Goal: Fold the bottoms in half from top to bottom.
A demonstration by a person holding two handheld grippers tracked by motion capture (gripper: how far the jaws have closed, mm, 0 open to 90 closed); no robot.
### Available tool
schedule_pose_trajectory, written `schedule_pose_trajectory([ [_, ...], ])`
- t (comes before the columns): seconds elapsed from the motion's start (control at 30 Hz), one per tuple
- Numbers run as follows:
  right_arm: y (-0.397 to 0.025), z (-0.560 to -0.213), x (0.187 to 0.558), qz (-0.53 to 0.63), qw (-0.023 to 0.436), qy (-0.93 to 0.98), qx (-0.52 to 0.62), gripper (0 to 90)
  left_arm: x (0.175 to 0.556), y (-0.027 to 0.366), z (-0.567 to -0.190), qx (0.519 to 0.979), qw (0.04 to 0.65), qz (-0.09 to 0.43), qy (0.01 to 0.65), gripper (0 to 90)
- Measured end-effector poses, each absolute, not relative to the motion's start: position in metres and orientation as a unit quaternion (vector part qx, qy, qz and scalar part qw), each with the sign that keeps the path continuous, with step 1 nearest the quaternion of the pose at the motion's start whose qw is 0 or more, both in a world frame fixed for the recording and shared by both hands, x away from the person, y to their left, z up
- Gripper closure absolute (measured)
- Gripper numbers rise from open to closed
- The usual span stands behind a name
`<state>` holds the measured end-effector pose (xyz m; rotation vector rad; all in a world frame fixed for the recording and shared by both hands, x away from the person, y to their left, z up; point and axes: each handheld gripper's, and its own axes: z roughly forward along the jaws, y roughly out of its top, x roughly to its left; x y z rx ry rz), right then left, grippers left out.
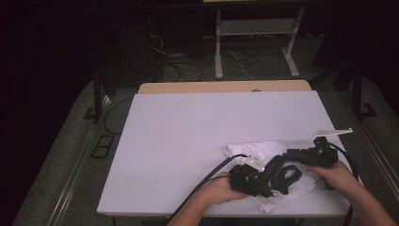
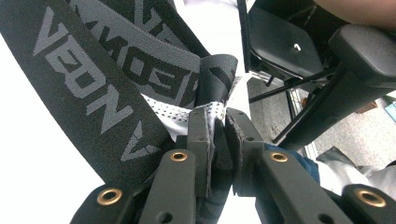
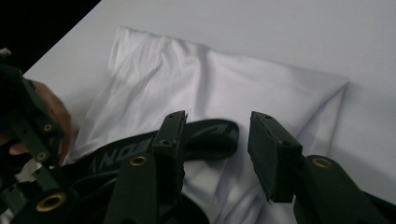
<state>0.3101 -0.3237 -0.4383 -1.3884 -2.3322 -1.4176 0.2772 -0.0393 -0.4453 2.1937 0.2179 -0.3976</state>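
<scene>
1. Left gripper (image 2: 219, 140): clamped on the waistband edge of the white underwear (image 3: 196, 93).
2. Right gripper (image 3: 215, 154): jaws apart, empty, over the black lettered waistband (image 2: 93, 84).
3. Underwear: lying on the white table (image 1: 188, 141), near right corner.

You're getting wide bare table (image 1: 188, 141) on your left and far side; the white garment (image 1: 263, 150) and black strap (image 1: 282, 172) are crowding the near right corner between both grippers.

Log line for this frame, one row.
left gripper: shut on waistband | right gripper: open above waistband | white garment: crumpled on table
</scene>
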Motion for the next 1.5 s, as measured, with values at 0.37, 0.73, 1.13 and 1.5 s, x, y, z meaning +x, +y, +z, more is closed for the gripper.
schedule_pose_trajectory([
  [0.37, -0.322, -0.443, 0.308, -0.474, 0.083, -0.755, -0.446, 80.3, 0.279, -0.038, -0.445, 0.877, 0.444, -0.159, 0.087, 79.1],
  [0.73, -0.329, -0.426, 0.293, -0.496, 0.042, -0.757, -0.423, 87.4, 0.282, -0.032, -0.444, 0.864, 0.464, -0.176, 0.092, 74.2],
  [1.13, -0.343, -0.408, 0.250, -0.505, 0.005, -0.762, -0.405, 87.3, 0.286, -0.007, -0.429, 0.830, 0.514, -0.190, 0.105, 61.5],
  [1.5, -0.369, -0.423, 0.203, -0.502, -0.026, -0.768, -0.397, 87.2, 0.289, 0.004, -0.426, 0.825, 0.523, -0.181, 0.118, 61.3],
])
